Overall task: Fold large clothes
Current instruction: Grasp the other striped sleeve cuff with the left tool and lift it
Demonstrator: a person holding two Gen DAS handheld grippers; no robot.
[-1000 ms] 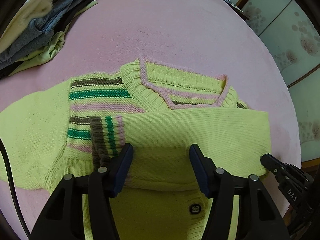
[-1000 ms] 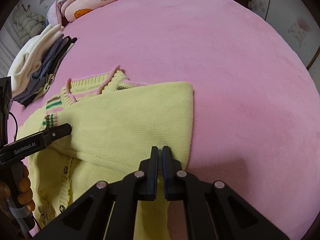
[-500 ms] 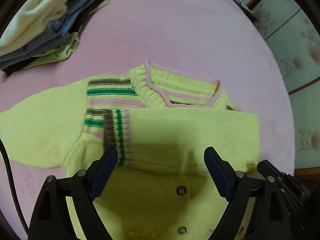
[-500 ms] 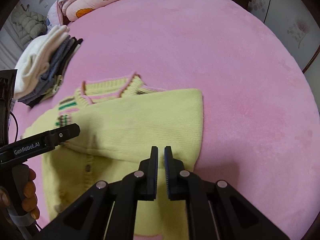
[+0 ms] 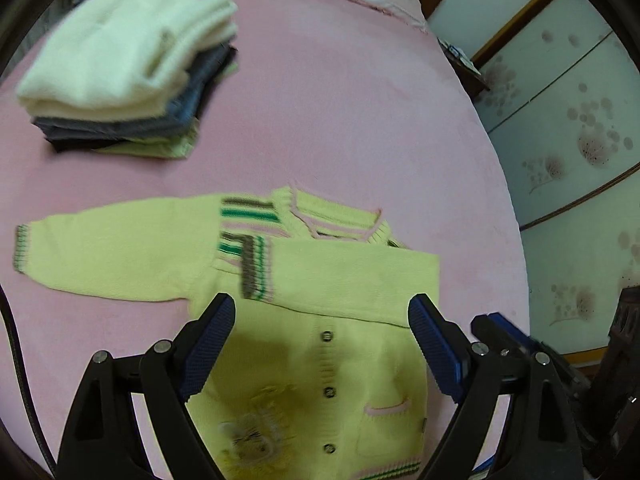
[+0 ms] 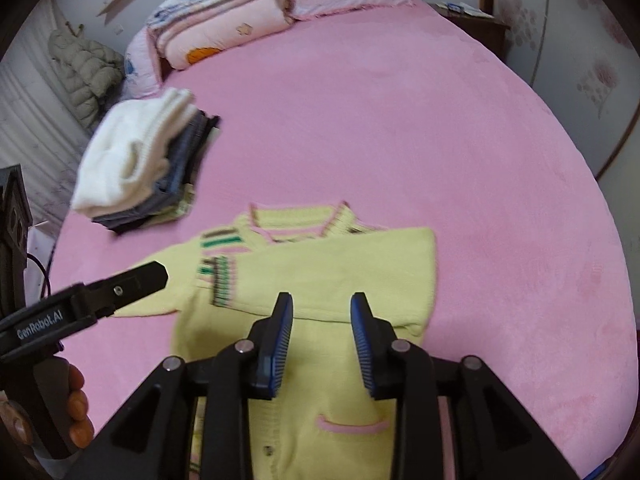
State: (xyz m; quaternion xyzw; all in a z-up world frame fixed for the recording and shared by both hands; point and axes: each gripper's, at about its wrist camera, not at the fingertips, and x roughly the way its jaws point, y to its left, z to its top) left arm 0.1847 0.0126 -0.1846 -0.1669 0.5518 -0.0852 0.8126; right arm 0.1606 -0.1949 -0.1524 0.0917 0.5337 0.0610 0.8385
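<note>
1. Yellow-green knitted cardigan with striped cuffs (image 5: pixel 320 320) lies flat on the pink plush bed cover (image 6: pixel 400 120), its right sleeve now folded across the chest; you have let it go.
2. Your right tool (image 6: pixel 322 340), pinched shut a second ago, now stands parted and empty above the folded sleeve; your left tool (image 5: pixel 322 344) spreads wide, holding nothing, and both have pulled back and up from the fabric.
3. That sleeve fold looks done. The other sleeve (image 5: pixel 112 256) still stretches out flat to the left, likely next.
4. A stack of folded clothes topped by a white fleece (image 5: pixel 128 64) sits well apart beyond that sleeve; folded quilts (image 6: pixel 224 20) lie at the headboard. Nothing blocks the sleeve.
</note>
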